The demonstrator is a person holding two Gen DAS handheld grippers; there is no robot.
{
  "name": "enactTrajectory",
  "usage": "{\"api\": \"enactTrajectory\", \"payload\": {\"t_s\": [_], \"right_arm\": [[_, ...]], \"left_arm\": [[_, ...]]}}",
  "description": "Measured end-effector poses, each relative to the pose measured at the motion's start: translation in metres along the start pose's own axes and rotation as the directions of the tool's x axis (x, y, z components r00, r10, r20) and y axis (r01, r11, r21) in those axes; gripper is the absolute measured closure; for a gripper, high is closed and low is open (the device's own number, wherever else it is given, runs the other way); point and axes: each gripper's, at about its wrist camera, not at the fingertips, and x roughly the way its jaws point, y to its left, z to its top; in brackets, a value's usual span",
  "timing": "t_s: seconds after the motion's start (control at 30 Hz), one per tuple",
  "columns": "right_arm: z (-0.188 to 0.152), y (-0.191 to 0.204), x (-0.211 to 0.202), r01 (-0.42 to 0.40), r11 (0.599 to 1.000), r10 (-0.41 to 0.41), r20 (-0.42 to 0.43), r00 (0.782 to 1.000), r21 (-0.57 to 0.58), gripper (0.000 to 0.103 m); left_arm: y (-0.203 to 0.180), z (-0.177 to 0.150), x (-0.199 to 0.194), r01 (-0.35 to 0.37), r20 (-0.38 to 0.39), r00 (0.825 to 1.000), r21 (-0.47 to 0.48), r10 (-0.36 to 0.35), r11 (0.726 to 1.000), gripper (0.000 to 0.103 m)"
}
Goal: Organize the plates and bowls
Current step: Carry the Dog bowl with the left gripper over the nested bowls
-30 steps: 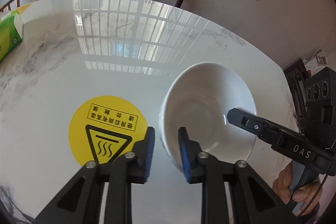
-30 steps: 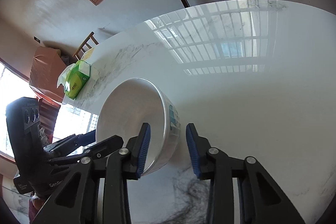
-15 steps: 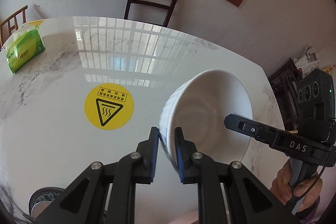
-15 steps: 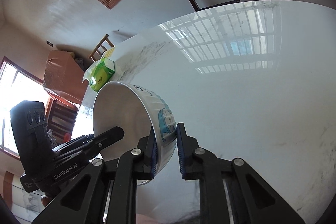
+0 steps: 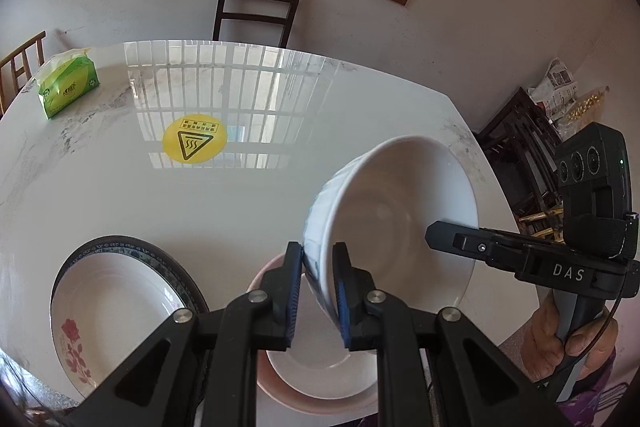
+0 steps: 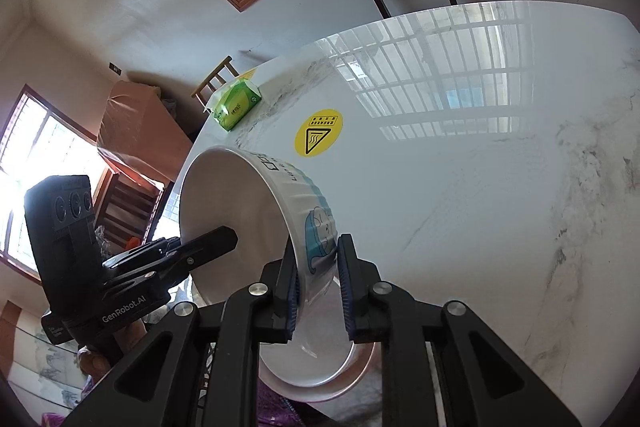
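Tissue pack (image 5: 68,89) at far left corner of tabletop (image 5: 360,115), well apart from the work. Near left edge, rose-patterned plate (image 5: 120,283) with dark rim, lying flat and untouched. Beyond it, toward the middle, yellow warning sticker (image 5: 195,145).

At near edge, just right of the rose plate, pink-rimmed dish (image 5: 320,383), flat. Above it, clear of the tabletop and tilted with its mouth toward the right, white ribbed bowl (image 5: 400,223).

Left hand-held gripper (image 5: 317,267) clenched on the bowl's wall, one pad outside and one inside. Right hand-held gripper (image 6: 318,275) clamped likewise on the opposite wall, across the blue cartoon print.

Step in hand, by the look of it: carrying the bowl two-handed to nest it in the pink-rimmed dish.

Next move calls for levelling the bowl, centring it over the dish, lowering both sides together until the foot sits, then letting go. Risk: ceramic knocking ceramic if one side drops first.
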Motion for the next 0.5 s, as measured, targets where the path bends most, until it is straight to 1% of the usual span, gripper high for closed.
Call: {"api": "enactTrajectory", "payload": {"t_s": [0.23, 0.5], "right_arm": [[-0.036, 0.007, -0.009, 0.006, 1.000, -0.006, -0.014, 1.000, 0.008, 0.086], [-0.058, 0.009, -0.002, 0.021, 1.000, -0.021, -0.040, 0.999, 0.015, 0.086]], "left_arm": [[-0.007, -0.035, -0.016, 0.006, -0.016, 1.000, 0.016, -0.005, 1.000, 0.087], [-0.002, -0.062, -0.017, 0.002, -0.055, 0.999, 0.005, -0.002, 1.000, 0.087]]}}
